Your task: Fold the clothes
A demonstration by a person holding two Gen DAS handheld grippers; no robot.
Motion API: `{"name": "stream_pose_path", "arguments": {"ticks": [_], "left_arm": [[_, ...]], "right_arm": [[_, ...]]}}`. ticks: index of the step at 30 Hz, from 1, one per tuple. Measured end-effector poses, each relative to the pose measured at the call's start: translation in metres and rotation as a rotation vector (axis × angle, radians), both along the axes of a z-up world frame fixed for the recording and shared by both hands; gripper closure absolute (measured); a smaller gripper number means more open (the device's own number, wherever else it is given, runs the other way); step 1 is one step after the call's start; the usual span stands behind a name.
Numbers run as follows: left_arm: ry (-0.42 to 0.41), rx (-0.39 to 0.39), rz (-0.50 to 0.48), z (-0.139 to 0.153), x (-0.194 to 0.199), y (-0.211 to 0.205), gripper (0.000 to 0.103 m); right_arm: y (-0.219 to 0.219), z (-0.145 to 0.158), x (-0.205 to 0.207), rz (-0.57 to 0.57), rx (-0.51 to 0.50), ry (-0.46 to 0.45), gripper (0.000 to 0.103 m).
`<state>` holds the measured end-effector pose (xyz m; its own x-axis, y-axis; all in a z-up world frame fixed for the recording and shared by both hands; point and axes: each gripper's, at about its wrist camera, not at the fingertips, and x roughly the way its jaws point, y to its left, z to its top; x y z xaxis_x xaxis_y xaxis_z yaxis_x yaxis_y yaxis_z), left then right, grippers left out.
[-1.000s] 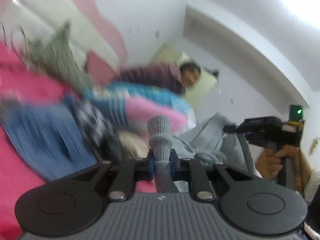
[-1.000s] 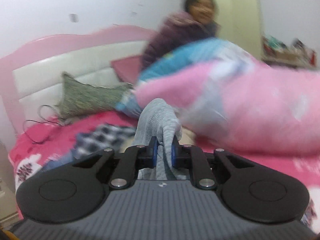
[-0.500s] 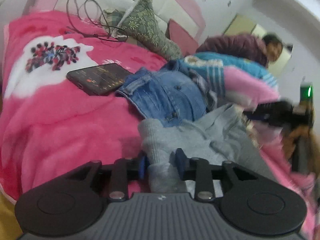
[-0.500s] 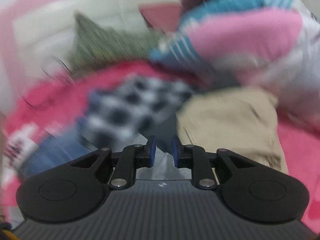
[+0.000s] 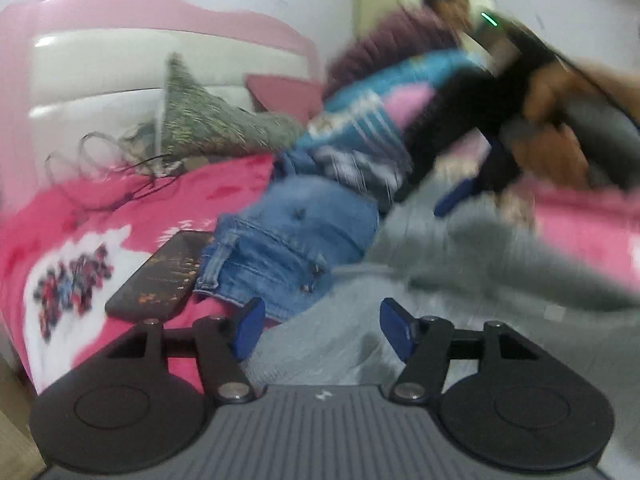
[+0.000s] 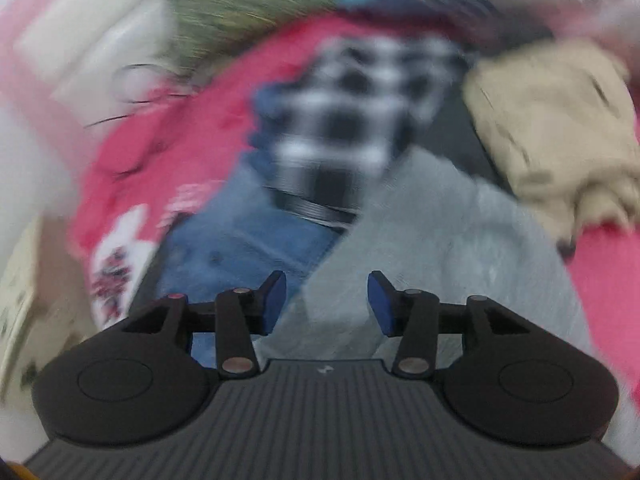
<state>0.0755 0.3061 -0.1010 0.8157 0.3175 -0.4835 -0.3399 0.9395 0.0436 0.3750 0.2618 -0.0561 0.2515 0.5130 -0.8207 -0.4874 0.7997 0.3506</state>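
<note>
Beside denim: phone (cushion behind).

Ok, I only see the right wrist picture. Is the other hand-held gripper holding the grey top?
Observer: No. The left hand-held gripper is open, and its jaws have just been opening. The grey top lies between them, unpressed.
Operator: What's beside the jeans?
Observer: A phone, right by the jeans hem.
Operator: Anyone else there?
Observer: A person in a purple jacket, behind the quilt.
</note>
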Motion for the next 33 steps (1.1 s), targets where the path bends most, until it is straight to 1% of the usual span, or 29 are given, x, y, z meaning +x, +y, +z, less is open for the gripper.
{"name": "stream_pose_path", "arguments": {"ticks": [1,3,5,6,7,8,10,11,12,13,14,15,16,17,19,20,21,22,23,24,25,27,29,30,33], "left_arm": [[0.022,0.01,-0.023,-0.001,0.003,0.0,0.039],[0.049,0.022,-0.056,-0.003,0.005,0.001,0.044],[0.055,0.025,-0.085,-0.005,0.003,0.0,0.056],[0.057,0.029,-0.1,-0.007,0.003,-0.001,0.06],[0.06,0.033,-0.114,-0.009,0.003,-0.002,0.067],[0.063,0.037,-0.128,-0.011,0.003,-0.003,0.073],[0.068,0.045,-0.157,-0.015,0.003,-0.005,0.077],[0.07,0.049,-0.166,-0.017,0.003,-0.006,0.077],[0.071,0.054,-0.168,-0.018,0.004,-0.005,0.077],[0.072,0.056,-0.168,-0.019,0.005,-0.004,0.074],[0.073,0.059,-0.161,-0.019,0.005,-0.003,0.066],[0.075,0.065,-0.148,-0.019,0.005,-0.002,0.061],[0.079,0.069,-0.138,-0.019,0.006,-0.001,0.053],[0.083,0.067,-0.138,-0.019,0.007,0.001,0.053],[0.088,0.048,-0.156,-0.019,0.009,0.006,0.053],[0.09,0.033,-0.167,-0.019,0.01,0.008,0.056],[0.091,0.021,-0.179,-0.019,0.011,0.01,0.057],[0.091,0.011,-0.188,-0.018,0.012,0.012,0.061],[0.089,0.006,-0.198,-0.018,0.012,0.013,0.07],[0.085,0.007,-0.21,-0.017,0.011,0.012,0.078],[0.08,0.011,-0.215,-0.017,0.01,0.011,0.093],[0.067,0.027,-0.21,-0.018,0.009,0.007,0.097],[0.055,0.043,-0.206,-0.019,0.007,0.004,0.103],[0.047,0.046,-0.202,-0.019,0.006,0.003,0.103],[0.033,0.043,-0.208,-0.017,0.002,0.004,0.102]], "right_arm": [[0.001,-0.005,0.005,-0.035,-0.006,0.018,0.058],[0.002,-0.013,0.014,-0.092,-0.019,0.045,0.06],[-0.001,-0.019,0.017,-0.125,-0.026,0.061,0.062],[-0.004,-0.023,0.019,-0.135,-0.02,0.069,0.067],[-0.007,-0.027,0.022,-0.143,-0.013,0.076,0.072],[-0.008,-0.03,0.023,-0.149,-0.006,0.083,0.073],[-0.01,-0.035,0.028,-0.149,0.007,0.104,0.072],[-0.01,-0.038,0.03,-0.134,0.008,0.11,0.071],[-0.006,-0.039,0.032,-0.096,-0.002,0.111,0.065],[-0.003,-0.04,0.033,-0.072,-0.002,0.114,0.06],[-0.002,-0.041,0.034,-0.077,0.009,0.125,0.059],[-0.002,-0.042,0.034,-0.076,0.011,0.129,0.057],[-0.001,-0.043,0.034,-0.074,0.011,0.131,0.056],[0.0,-0.044,0.035,-0.071,0.011,0.133,0.056],[0.0,-0.045,0.035,-0.073,0.008,0.132,0.061],[-0.001,-0.045,0.035,-0.077,0.002,0.128,0.064],[-0.001,-0.046,0.035,-0.078,0.004,0.123,0.067],[-0.002,-0.046,0.034,-0.075,0.014,0.114,0.078],[-0.002,-0.044,0.033,-0.071,0.012,0.095,0.089],[-0.003,-0.044,0.031,-0.068,0.001,0.07,0.101],[-0.006,-0.044,0.03,-0.068,0.013,0.062,0.103],[-0.017,-0.041,0.03,-0.089,0.068,0.057,0.103],[-0.026,-0.034,0.028,-0.105,0.125,0.028,0.103],[-0.031,-0.031,0.028,-0.114,0.158,0.016,0.103],[-0.033,-0.018,0.018,-0.052,0.162,-0.044,0.103]]}}
